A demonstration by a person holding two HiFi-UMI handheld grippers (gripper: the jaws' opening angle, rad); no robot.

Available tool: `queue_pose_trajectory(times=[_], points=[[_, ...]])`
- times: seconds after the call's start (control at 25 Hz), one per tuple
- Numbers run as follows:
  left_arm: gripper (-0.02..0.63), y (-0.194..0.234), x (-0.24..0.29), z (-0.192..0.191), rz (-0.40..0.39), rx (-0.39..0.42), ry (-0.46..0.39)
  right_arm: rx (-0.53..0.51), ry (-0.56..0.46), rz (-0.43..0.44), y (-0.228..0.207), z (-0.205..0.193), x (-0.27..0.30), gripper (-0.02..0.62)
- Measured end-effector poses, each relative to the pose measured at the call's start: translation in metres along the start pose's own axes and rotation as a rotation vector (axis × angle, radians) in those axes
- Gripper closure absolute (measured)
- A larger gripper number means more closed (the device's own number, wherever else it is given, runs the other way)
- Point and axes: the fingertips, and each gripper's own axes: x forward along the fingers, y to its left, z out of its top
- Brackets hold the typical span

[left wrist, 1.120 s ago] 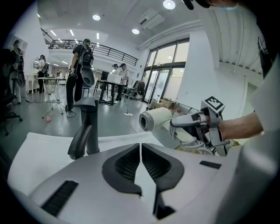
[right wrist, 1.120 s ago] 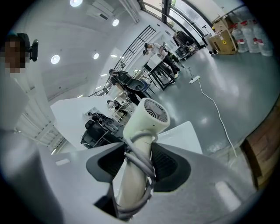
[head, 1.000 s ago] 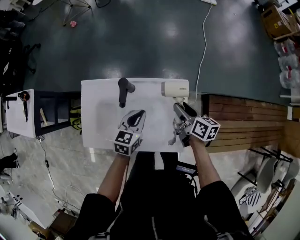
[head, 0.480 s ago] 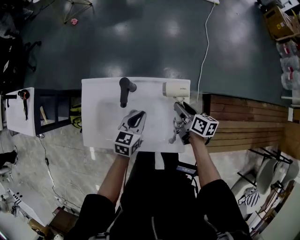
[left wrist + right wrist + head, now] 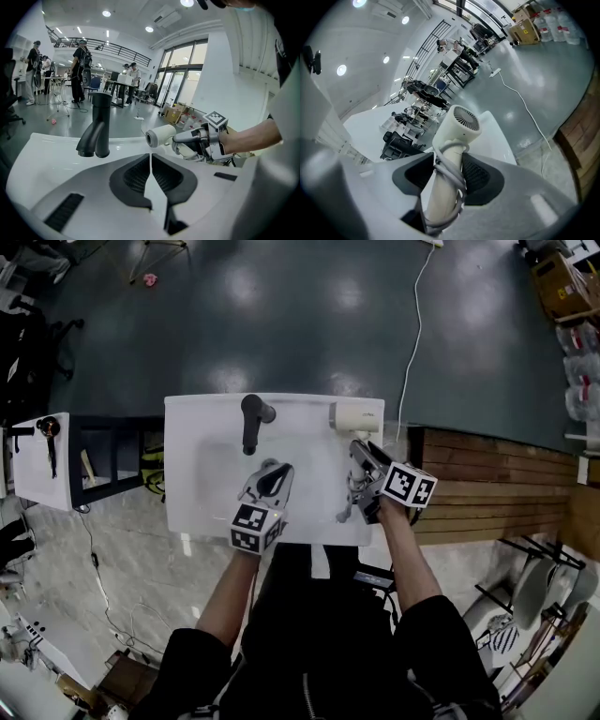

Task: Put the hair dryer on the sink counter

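Slightly further toward the back right corner than a second ago: the right tongs (image 5: 364,457) have drifted, and the hair dryer (image 5: 356,416) has gone with them. I've got the white desk (image 5: 187,493) square below me, and the dryer's cream head sits over its far right corner, nozzle facing left toward the black faucet (image 5: 248,423). Whether the head is touching the desk or held just clear, I can't tell. Looking along the right tongs (image 5: 447,168), the pads are clamped on the hair dryer (image 5: 457,129) by its handle, with the grey cord (image 5: 450,180) wound round the handle inside the grip, and the rear grille is pointing up at me. Over to the left tongs (image 5: 272,472): they hang above the near part of the basin (image 5: 216,474), and from their own view the left tongs (image 5: 151,164) are closed tip to tip with nothing between them. Past them I see the faucet (image 5: 96,126) with its spout reaching over the basin, and the hair dryer (image 5: 161,136) off to the right
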Motion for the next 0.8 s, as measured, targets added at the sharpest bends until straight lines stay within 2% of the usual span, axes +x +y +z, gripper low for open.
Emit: queue_pose_trajectory(times=[0.8], points=[[0.588,0.0,0.004,0.001,-0.017,-0.008,0.005,0.097,-0.002,-0.001,-0.012,0.008,0.005,0.407]])
